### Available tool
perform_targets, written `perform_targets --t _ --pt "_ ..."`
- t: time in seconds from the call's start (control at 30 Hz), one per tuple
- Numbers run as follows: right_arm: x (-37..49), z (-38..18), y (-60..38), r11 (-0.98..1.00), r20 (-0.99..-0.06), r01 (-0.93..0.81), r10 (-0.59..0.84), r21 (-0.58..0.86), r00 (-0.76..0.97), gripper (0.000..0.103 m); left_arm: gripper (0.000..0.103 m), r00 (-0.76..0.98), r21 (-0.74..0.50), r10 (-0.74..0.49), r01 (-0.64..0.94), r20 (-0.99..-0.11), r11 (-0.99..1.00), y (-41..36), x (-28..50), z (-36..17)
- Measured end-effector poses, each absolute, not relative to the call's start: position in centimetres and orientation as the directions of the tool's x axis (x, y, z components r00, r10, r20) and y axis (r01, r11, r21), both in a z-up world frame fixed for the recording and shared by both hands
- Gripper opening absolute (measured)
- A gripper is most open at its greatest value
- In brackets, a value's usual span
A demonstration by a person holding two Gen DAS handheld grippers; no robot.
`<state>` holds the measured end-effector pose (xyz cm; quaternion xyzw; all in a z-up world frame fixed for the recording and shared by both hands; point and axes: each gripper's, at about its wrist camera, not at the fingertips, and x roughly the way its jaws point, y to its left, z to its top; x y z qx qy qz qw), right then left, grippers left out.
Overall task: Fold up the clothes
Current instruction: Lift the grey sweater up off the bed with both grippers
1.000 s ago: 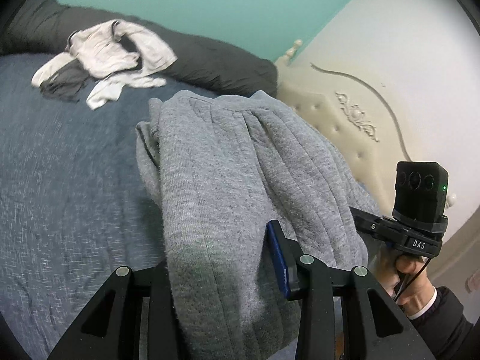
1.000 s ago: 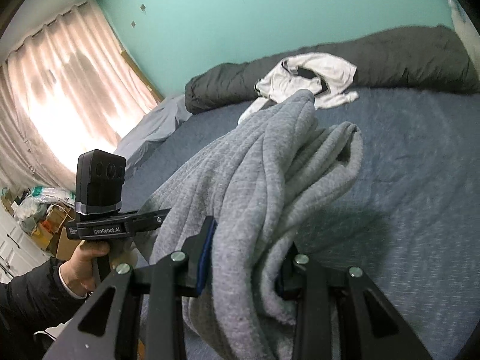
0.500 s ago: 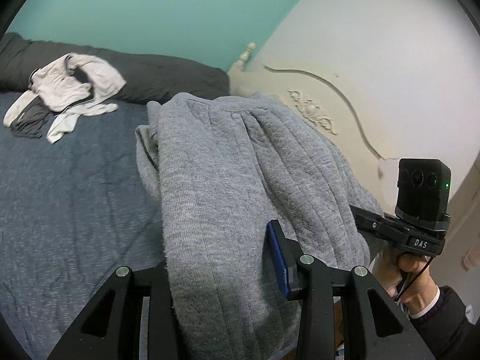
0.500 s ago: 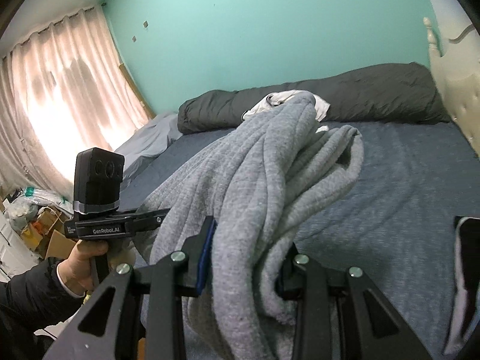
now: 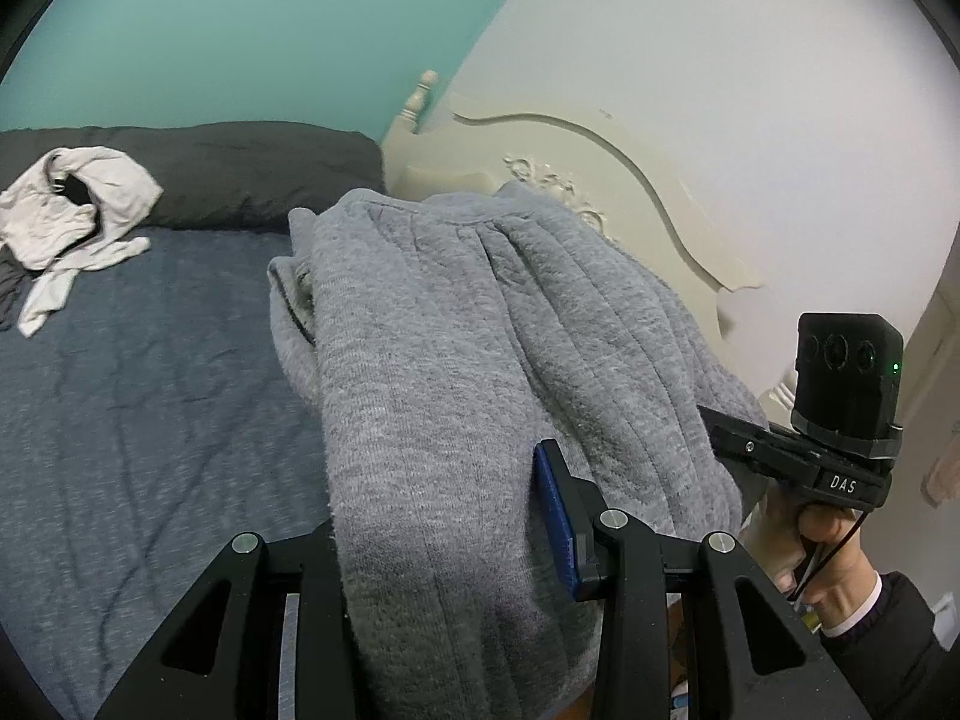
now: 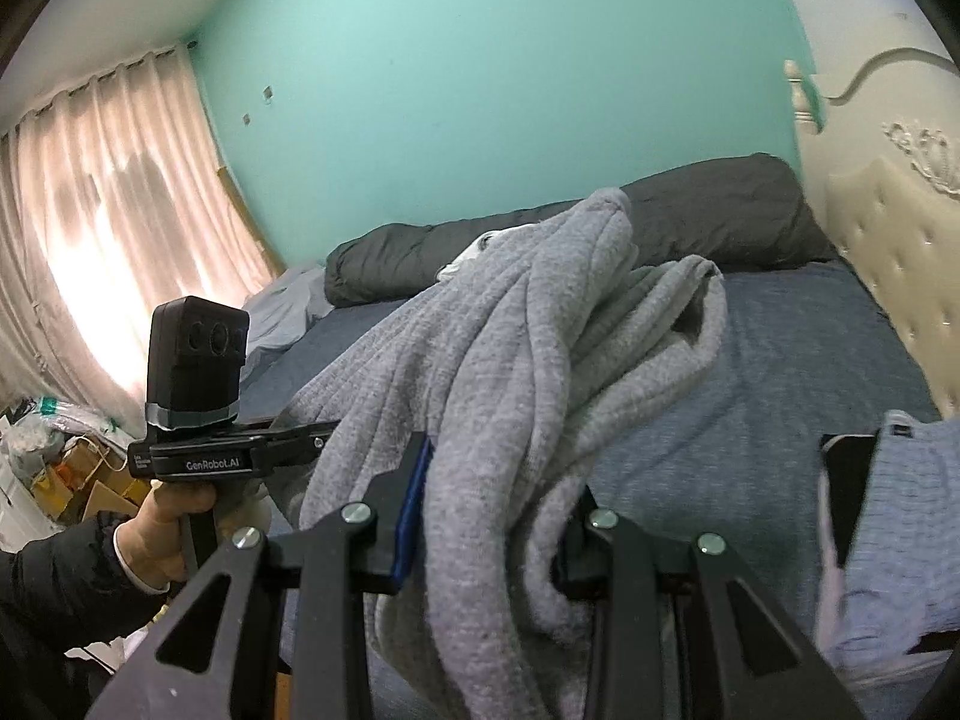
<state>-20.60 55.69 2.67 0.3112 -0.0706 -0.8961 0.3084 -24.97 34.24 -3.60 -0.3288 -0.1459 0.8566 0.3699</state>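
Nearest the lens in each wrist view, a bunched grey knit garment fills the gap between the fingers: the left tongs are clenched on one part of it, the right tongs on another, so the cloth hangs between the two tools, lifted clear above the bed. In the left view the person's right hand, in a dark sleeve with a white cuff, grips the handle of the other tool just beside the garment; in the right view the left hand does likewise. At the right edge of the right view a pale blue garment lies on the blue-grey bed cover. Farther off, a crumpled white garment rests against a dark grey bolster at the far side of the bed. Beyond stand a cream carved headboard, a turquoise wall and a lit curtain
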Motion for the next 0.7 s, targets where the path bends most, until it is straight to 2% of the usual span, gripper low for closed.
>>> perform_targets --t 0.27,0.7 --pt "-21.7 3.2 64.2 -0.834 -0.524 0.465 -0.55 0.298 -0.651 0.032 0.039 -0.469 -0.527 0.77 -0.561 -0.434 -0.639 43.0 -27.6 -3.9" --pt "-23.0 2.5 75.6 -0.863 -0.522 0.413 -0.505 0.291 -0.688 0.032 0.039 -0.424 -0.517 0.789 -0.598 -0.445 -0.613 55.2 -30.7 -4.4"
